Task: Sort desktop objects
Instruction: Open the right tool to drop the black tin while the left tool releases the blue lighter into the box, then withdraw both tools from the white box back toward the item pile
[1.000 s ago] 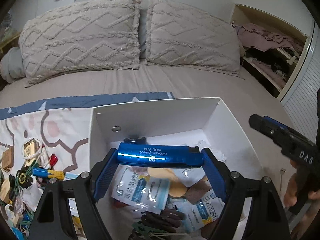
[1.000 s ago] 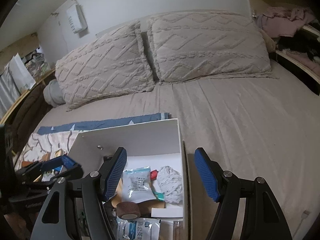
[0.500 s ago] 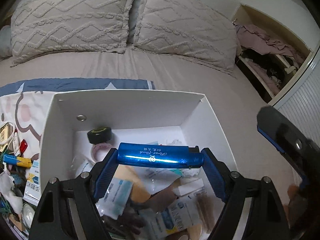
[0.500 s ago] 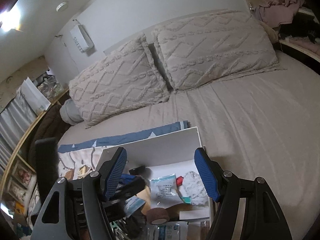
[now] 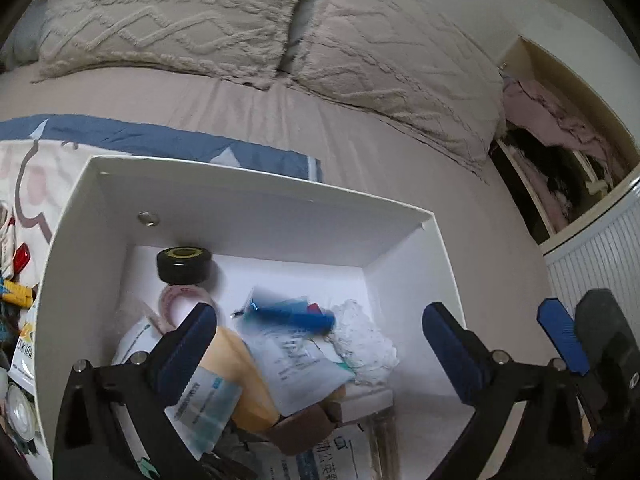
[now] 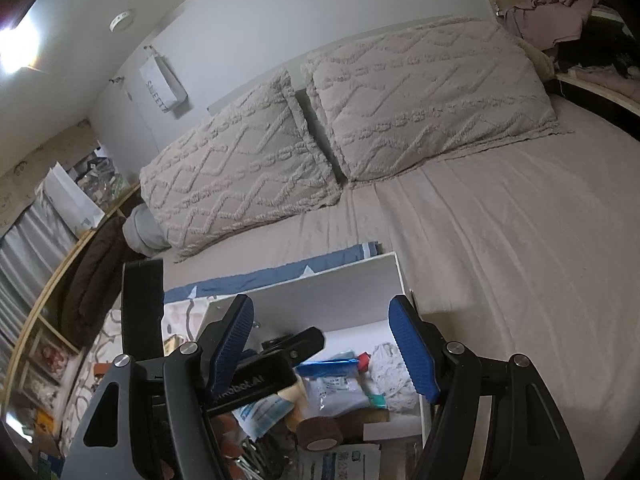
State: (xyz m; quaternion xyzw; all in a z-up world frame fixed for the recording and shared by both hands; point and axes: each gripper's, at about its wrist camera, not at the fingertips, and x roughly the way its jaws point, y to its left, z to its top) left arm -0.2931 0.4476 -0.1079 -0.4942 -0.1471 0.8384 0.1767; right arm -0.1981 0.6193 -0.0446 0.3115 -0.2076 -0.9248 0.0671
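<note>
The blue metallic tube (image 5: 289, 314), clamped across the left gripper (image 5: 320, 334) a moment ago, now lies blurred mid-frame inside the white box (image 5: 248, 216) on the sachets, jaws just sprung wide and empty, so this item looks sorted; the right gripper (image 6: 322, 344) hangs half-open, holding nothing.

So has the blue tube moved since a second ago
Yes. The left gripper jaws have just been opening, and the blue tube has left them; it now lies on packets inside the white box.
</note>
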